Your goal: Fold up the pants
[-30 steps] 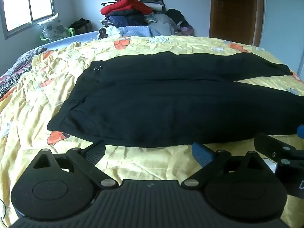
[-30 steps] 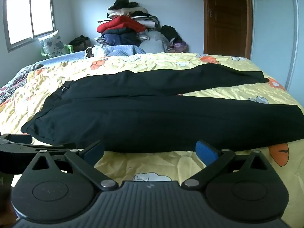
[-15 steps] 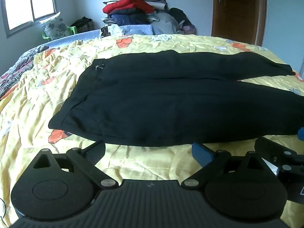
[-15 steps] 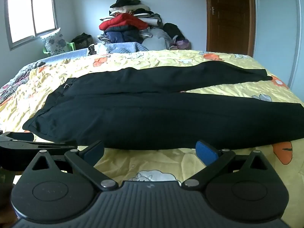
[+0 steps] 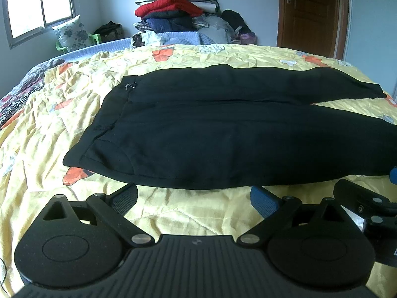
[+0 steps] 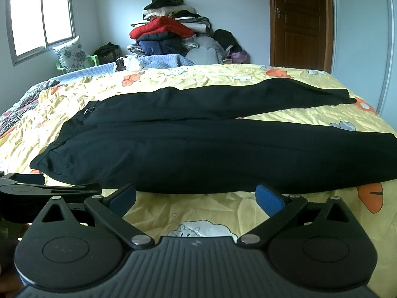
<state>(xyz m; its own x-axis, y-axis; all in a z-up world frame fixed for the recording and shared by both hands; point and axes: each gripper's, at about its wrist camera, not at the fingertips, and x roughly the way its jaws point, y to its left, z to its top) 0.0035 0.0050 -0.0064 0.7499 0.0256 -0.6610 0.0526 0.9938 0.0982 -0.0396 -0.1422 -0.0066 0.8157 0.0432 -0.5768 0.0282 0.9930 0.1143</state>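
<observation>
Your black pants (image 5: 223,134) lie flat across the bed (image 5: 39,134), waistband to the left and legs running right. Your left gripper (image 5: 193,196) and right gripper (image 6: 196,196) both hover just short of the near edge, fingers (image 6: 269,198) spread, holding nothing.

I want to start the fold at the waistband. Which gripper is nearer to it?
Left. The left gripper hovers just short of the pants' near edge by the waistband; the right gripper sits further along the leg.
</observation>
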